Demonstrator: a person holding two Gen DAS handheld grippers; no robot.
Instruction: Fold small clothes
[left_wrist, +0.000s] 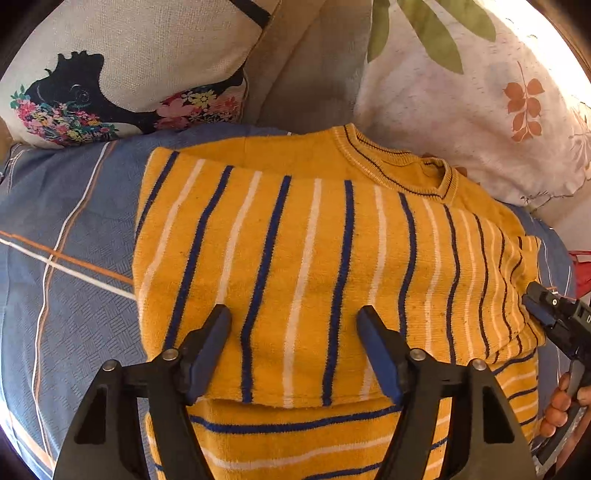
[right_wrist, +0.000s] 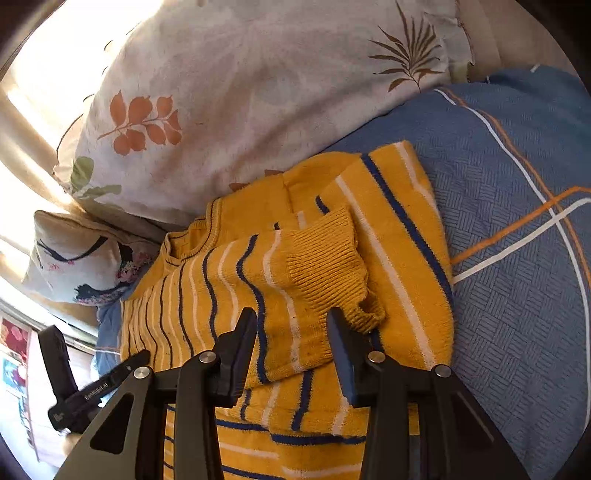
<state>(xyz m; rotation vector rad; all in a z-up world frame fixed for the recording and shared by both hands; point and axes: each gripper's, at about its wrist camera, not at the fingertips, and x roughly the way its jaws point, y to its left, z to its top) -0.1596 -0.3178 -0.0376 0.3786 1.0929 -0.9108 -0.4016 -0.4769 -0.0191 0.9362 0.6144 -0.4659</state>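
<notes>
A yellow knit sweater (left_wrist: 314, 240) with blue and white stripes lies on the blue bedspread (left_wrist: 74, 258), both sleeves folded across its chest. Its collar (left_wrist: 406, 166) points toward the pillows. My left gripper (left_wrist: 293, 321) is open just above the folded sleeve, holding nothing. My right gripper (right_wrist: 291, 325) is open over the other sleeve, whose ribbed cuff (right_wrist: 321, 254) lies just ahead of the fingers. The sweater also fills the right wrist view (right_wrist: 391, 251). The right gripper shows at the right edge of the left wrist view (left_wrist: 532, 299), at the sweater's edge.
A white pillow with leaf prints (left_wrist: 461, 92) lies behind the sweater. A cushion with a black and floral print (left_wrist: 110, 74) sits at the back left. The left gripper shows at the left of the right wrist view (right_wrist: 92, 380).
</notes>
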